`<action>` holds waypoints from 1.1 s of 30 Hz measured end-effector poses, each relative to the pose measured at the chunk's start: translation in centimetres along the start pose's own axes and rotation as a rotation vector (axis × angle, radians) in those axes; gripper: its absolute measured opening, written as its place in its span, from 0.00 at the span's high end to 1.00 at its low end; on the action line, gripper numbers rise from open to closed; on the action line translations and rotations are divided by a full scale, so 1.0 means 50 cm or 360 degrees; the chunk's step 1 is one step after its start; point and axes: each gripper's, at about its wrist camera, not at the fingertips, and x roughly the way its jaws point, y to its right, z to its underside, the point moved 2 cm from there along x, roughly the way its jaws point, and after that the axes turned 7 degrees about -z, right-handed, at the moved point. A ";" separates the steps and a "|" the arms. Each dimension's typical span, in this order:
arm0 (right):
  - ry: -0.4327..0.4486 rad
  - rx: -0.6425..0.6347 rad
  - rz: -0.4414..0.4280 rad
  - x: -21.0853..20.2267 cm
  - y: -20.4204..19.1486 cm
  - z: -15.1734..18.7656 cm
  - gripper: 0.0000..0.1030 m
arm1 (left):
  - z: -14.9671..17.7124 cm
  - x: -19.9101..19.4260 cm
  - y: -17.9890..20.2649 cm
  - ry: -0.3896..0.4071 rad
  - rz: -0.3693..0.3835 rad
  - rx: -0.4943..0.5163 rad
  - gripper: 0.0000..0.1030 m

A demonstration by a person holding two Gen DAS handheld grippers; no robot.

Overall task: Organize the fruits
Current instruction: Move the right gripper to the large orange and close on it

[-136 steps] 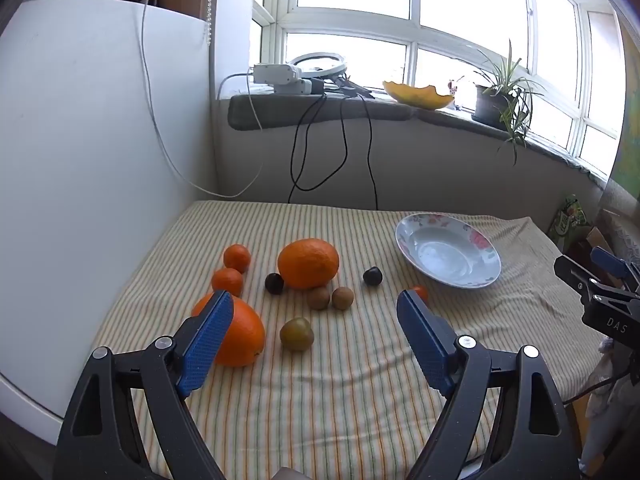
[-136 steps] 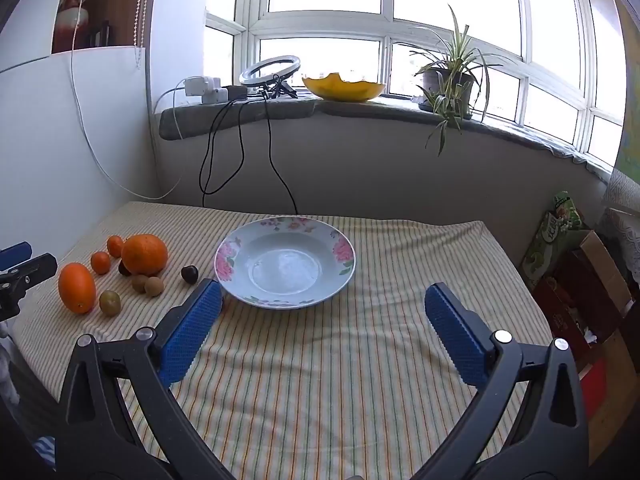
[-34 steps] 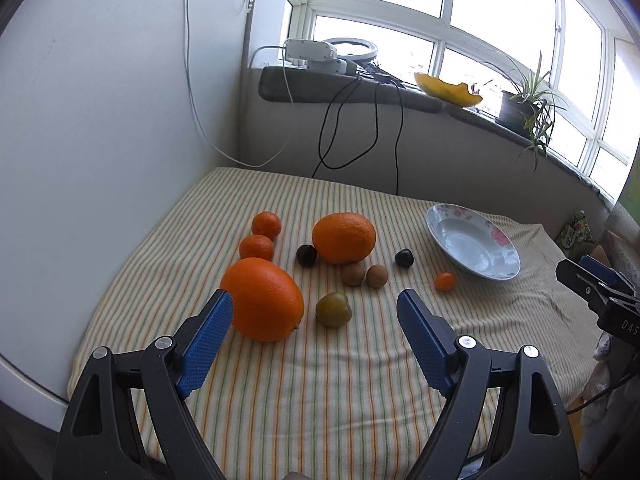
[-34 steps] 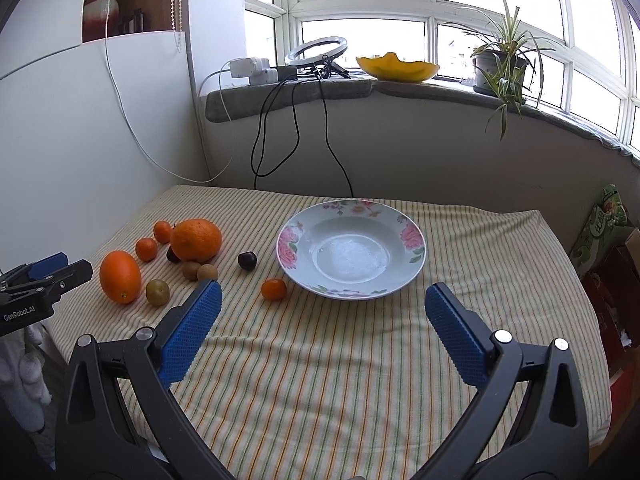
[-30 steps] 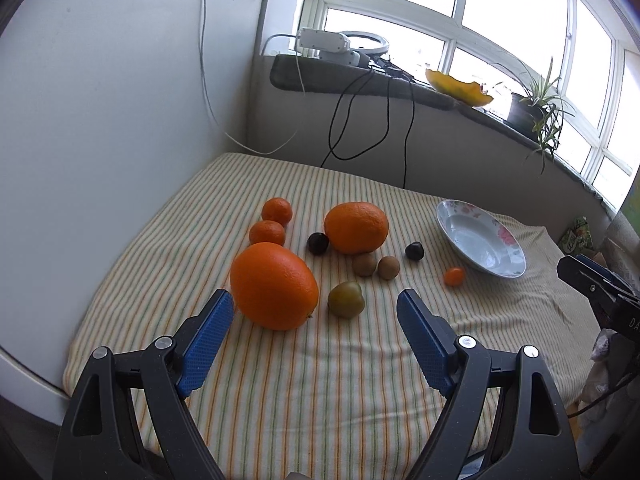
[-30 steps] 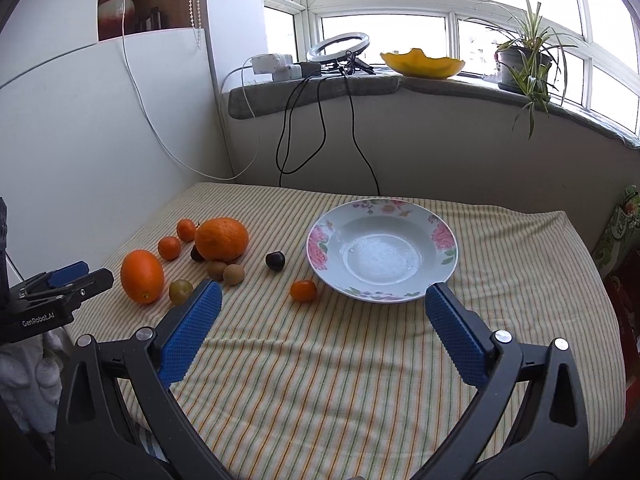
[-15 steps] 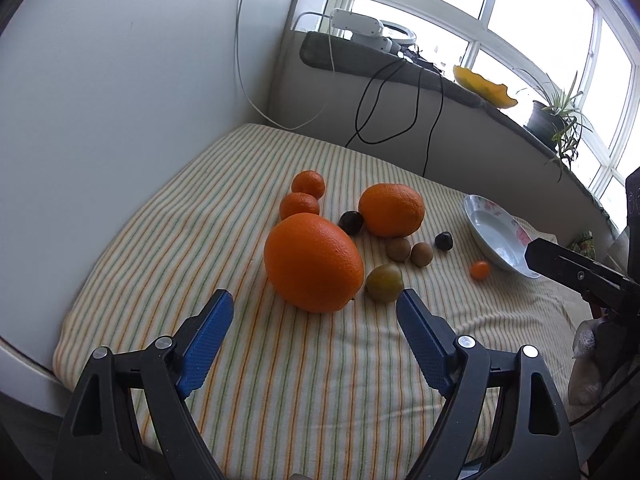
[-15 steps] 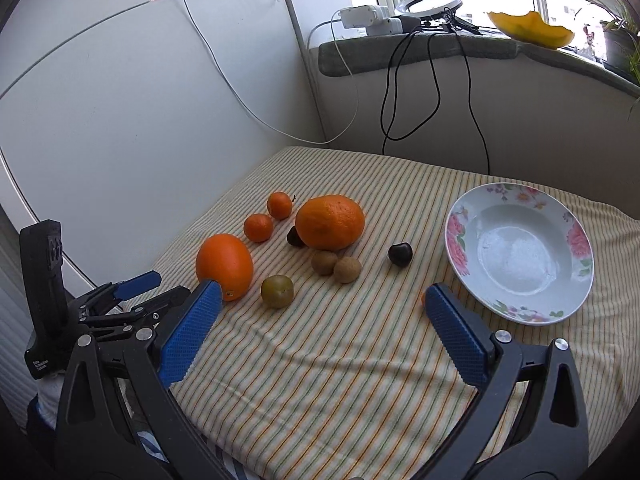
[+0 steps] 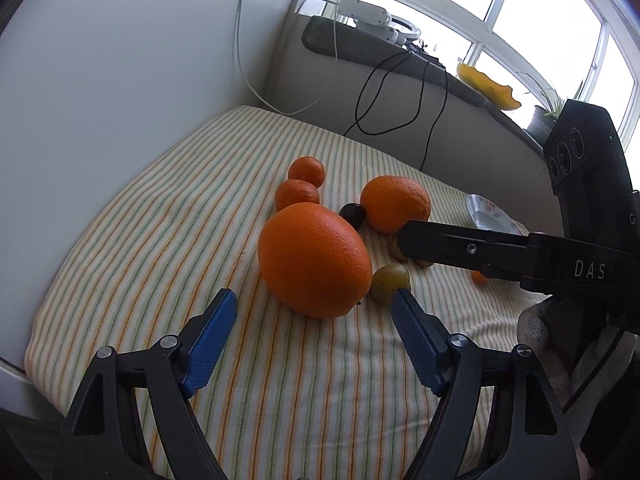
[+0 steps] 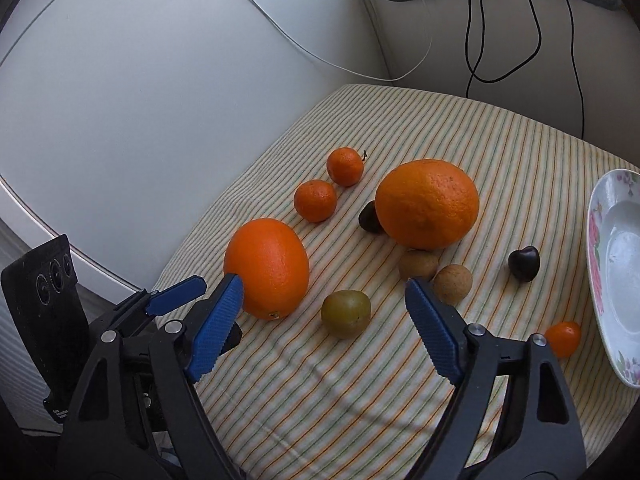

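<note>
A big orange (image 9: 314,258) lies on the striped cloth just beyond my open, empty left gripper (image 9: 314,304); it also shows in the right wrist view (image 10: 268,266). A second big orange (image 10: 427,203), two mandarins (image 10: 315,200) (image 10: 345,166), a green plum (image 10: 346,313), two brown fruits (image 10: 418,265) (image 10: 452,278), two dark cherries (image 10: 524,263) (image 10: 370,218) and a small orange tomato (image 10: 563,338) lie around it. My right gripper (image 10: 324,306) is open and empty, hovering above the green plum. The flowered plate (image 10: 600,248) sits at the right, empty.
A white wall panel (image 10: 160,80) borders the table's left side. Black and white cables (image 10: 500,40) hang from the grey sill behind. The table's near-left edge (image 9: 24,364) is close to my left gripper. My right gripper's arm (image 9: 500,250) crosses the left wrist view.
Both grippers have moved in close to the fruit cluster. The right gripper has swung left from the plate to above the green plum. The fruits have not moved.
</note>
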 end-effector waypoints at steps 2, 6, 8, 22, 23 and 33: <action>-0.0027 0.0015 -0.0020 0.019 0.000 -0.010 0.18 | -0.002 0.005 0.000 -0.0007 0.0015 -0.0007 0.25; -0.0093 0.0022 -0.0091 0.050 -0.007 -0.019 0.25 | -0.003 0.014 -0.001 -0.0020 0.0038 -0.0022 0.27; -0.0121 0.0014 -0.0115 0.065 -0.011 -0.022 0.26 | -0.004 0.019 -0.003 -0.0029 0.0047 -0.0034 0.28; -0.0223 0.0009 -0.0208 0.121 -0.019 -0.039 0.33 | -0.003 0.046 -0.009 -0.0075 0.0080 -0.0068 0.37; -0.0230 0.0006 -0.0211 0.123 -0.022 -0.039 0.33 | -0.002 0.048 -0.010 -0.0080 0.0081 -0.0071 0.38; -0.0259 0.0050 -0.0281 0.151 -0.013 -0.046 0.39 | -0.001 0.049 -0.011 -0.0074 0.0075 -0.0061 0.37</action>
